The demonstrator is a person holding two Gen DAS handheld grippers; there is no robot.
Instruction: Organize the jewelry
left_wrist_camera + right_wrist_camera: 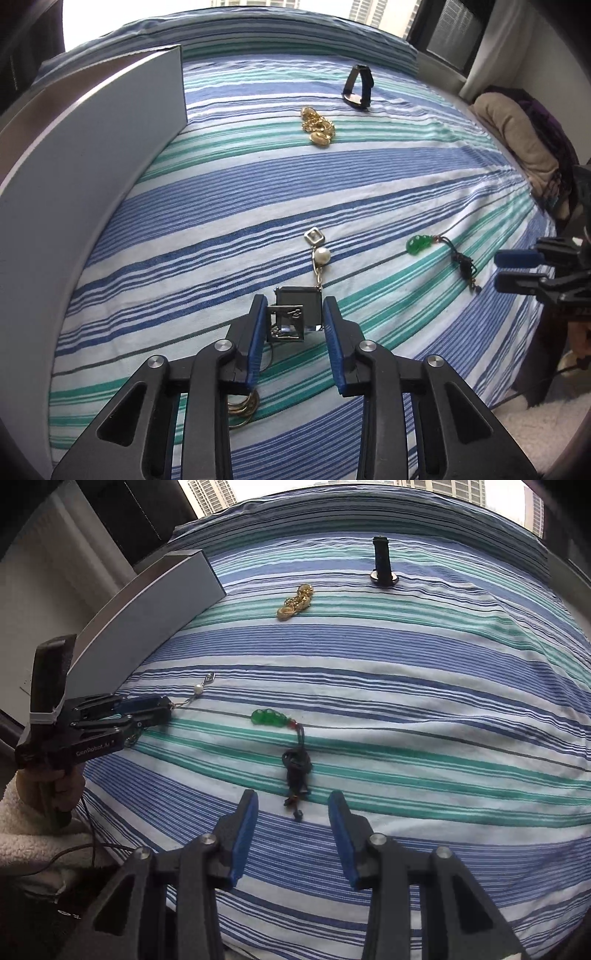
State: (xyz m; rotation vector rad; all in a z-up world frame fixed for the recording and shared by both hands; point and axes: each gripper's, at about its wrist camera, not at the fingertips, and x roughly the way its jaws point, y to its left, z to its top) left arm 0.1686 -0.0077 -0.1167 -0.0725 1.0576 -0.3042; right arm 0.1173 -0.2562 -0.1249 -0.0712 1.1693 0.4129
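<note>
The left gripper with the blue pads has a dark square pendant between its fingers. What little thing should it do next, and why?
Probably lift it a little. The left gripper has its blue pads against both sides of the dark square pendant, whose chain, with a white pearl, trails across the striped bedsheet. A small rise would show whether the grip holds before carrying it to the grey box.

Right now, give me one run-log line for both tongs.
left tongs: around square silver pendant | right tongs: open, over black cord of green jade charm | striped bedsheet
</note>
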